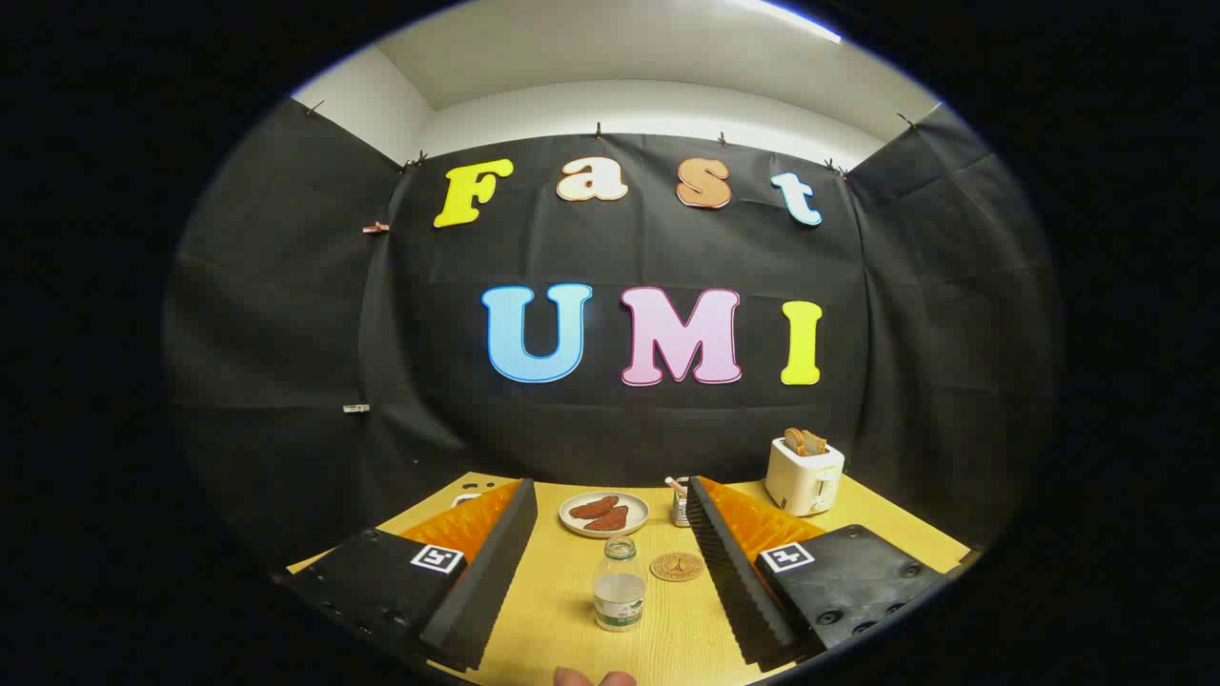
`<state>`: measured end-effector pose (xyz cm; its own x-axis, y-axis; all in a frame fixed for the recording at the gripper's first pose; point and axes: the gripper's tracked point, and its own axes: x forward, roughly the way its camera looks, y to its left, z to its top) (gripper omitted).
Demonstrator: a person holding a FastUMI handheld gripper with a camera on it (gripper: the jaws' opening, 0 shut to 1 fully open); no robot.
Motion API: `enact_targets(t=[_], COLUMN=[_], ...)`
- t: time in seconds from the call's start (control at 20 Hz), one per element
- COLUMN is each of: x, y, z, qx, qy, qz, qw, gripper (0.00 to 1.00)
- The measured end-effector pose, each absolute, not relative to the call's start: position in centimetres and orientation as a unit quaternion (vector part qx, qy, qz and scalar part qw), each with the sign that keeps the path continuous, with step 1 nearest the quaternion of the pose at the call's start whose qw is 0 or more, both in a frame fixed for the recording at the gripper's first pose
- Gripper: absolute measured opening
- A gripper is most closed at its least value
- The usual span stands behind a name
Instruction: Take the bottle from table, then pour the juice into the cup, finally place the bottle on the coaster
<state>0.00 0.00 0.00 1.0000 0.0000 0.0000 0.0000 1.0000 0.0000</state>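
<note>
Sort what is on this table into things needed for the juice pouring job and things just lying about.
Job:
- clear plastic bottle without a cap, standing between the open claw fingers, untouched
- round brown coaster, just beyond the bottle
- small cup with a stick in it, partly behind one finger, probably the pouring cup

Lying about:
- white plate of reddish-brown slices
- white toaster holding toast

Bottle point(620, 585): clear, uncapped, upright on the bench point(562, 610), part-filled with pale liquid, green-white label near its base. Coaster point(677, 567): round, brown, flat, just beside the bottle. Cup point(679, 505): beyond the coaster, partly hidden.
</note>
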Motion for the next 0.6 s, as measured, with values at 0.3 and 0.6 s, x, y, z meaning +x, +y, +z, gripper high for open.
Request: enact_targets(t=[0.3, 0.6], x=[1.4, 2.4], y=[-0.9, -0.9], z=[-1.4, -2.9], qx=[0.002, 0.005], qy=[0.005, 0.006], qz=[-0.026, -0.047], qw=[1.000, 0.999], gripper=[0.96, 0.96])
